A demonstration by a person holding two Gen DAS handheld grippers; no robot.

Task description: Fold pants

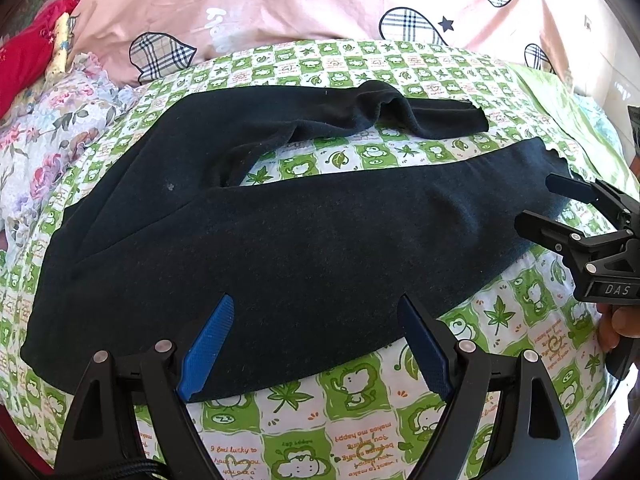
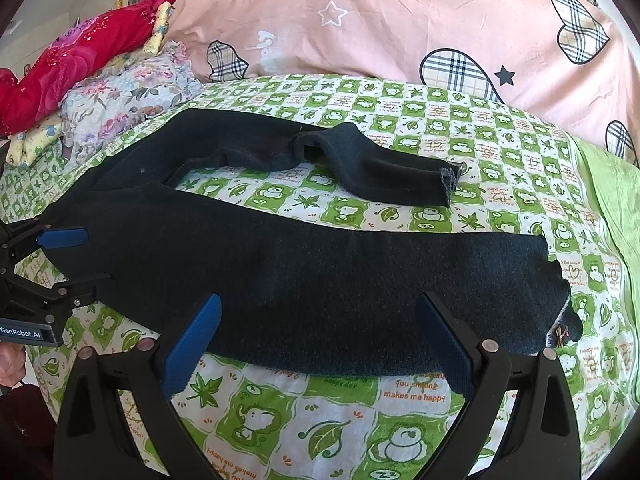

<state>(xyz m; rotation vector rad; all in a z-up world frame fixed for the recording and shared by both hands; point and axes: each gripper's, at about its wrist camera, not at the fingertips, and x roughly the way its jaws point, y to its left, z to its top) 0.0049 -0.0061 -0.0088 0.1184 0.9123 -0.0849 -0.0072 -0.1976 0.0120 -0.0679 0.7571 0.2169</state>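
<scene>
The pants (image 2: pixel 304 280) lie spread on the bed (image 2: pixel 320 420), waist to the left, two legs reaching right, the nearer leg in front of the farther one. Behind them lies a quilt (image 2: pixel 400 32); pillows (image 2: pixel 120 100) sit at the far left. The left tongs (image 1: pixel 316 340) hover over the waist end, the right tongs (image 2: pixel 320 340) over the near leg.

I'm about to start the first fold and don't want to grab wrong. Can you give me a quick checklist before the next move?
1. Left gripper open, fingers spread over the near leg: ok.
2. Right gripper open, holding nothing: ok.
3. Pants spread on the green checked sheet: ok.
4. Near leg flat: ok.
5. Far leg flat: not ok, bunched and twisted mid-length.
6. Legs aligned together: not ok, they lie apart with sheet showing between.
</scene>
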